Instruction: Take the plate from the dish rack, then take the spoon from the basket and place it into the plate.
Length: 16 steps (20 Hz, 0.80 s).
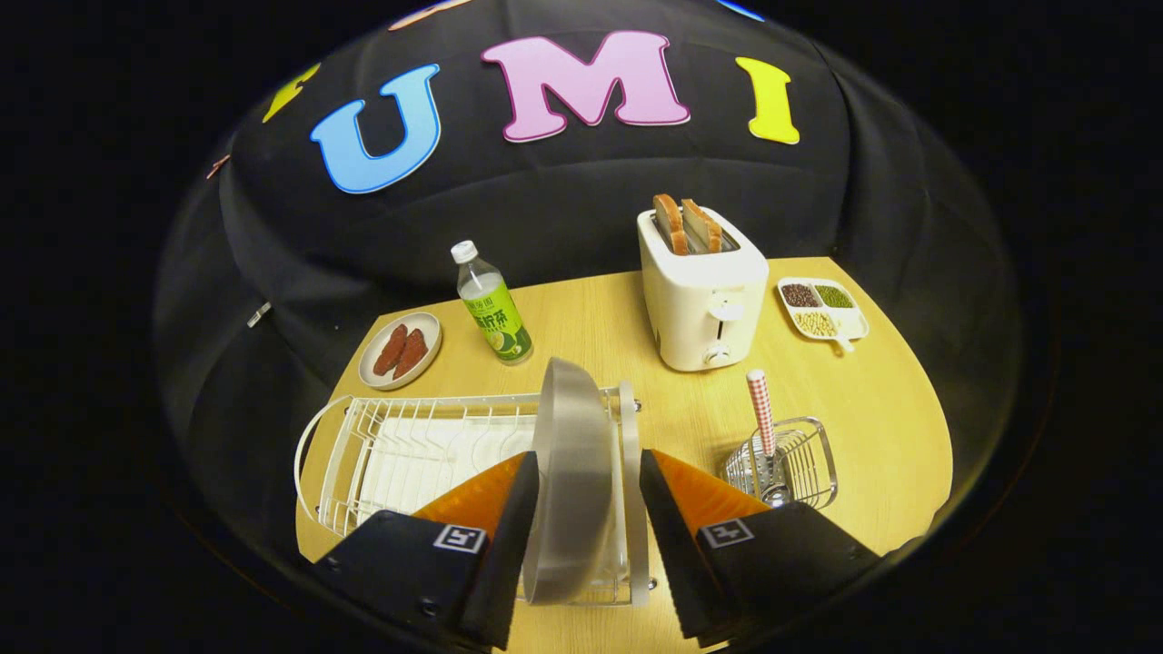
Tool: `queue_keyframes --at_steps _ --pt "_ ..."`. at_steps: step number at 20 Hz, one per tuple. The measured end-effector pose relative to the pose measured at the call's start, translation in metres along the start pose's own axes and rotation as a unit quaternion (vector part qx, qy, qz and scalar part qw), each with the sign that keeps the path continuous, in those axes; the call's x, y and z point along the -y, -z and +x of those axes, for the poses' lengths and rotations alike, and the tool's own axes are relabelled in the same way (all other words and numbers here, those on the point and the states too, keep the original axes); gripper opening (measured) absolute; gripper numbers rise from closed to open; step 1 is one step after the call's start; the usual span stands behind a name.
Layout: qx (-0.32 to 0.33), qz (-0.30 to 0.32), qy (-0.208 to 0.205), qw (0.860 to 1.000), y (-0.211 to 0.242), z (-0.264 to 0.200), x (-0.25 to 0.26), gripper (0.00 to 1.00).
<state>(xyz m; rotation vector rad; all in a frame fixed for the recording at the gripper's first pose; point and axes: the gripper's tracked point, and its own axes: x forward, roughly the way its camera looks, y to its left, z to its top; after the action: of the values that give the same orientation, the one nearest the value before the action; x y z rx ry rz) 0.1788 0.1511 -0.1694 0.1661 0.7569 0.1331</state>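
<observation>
Gripper view: the plate is seen edge-on, upright at the right end of the dish rack, sitting between the two fingers of the gripper. The left finger looks to be touching the plate's face; a clear gap is left on the right side, so the jaws are judged open around the plate, not clamped yet.

Step in hand: the first one, taking the plate. A squeeze on the rim is called for next, then a straight lift clear of the rack wires.

The spoon, checked handle up, is stood in the wire basket just right of the fingers, untouched.

Beyond on the table: toaster with bread, bottle, small dish of sausage, divided tray of beans. The basket is close by; care is needed when the plate is swung out.
</observation>
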Motion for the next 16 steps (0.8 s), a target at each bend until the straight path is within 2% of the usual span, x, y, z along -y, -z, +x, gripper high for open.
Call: queue_keyframes --at_steps 1,3,9,16 --pt "-0.011 0.009 -0.006 1.000 0.003 0.003 -0.004 0.66" --pt "-0.029 0.023 0.000 0.999 0.005 0.000 -0.005 0.40" --pt "-0.015 -0.032 0.047 0.998 0.001 -0.001 -0.019 0.33" --pt "0.009 -0.064 0.078 0.995 -0.014 -0.010 -0.023 0.33"
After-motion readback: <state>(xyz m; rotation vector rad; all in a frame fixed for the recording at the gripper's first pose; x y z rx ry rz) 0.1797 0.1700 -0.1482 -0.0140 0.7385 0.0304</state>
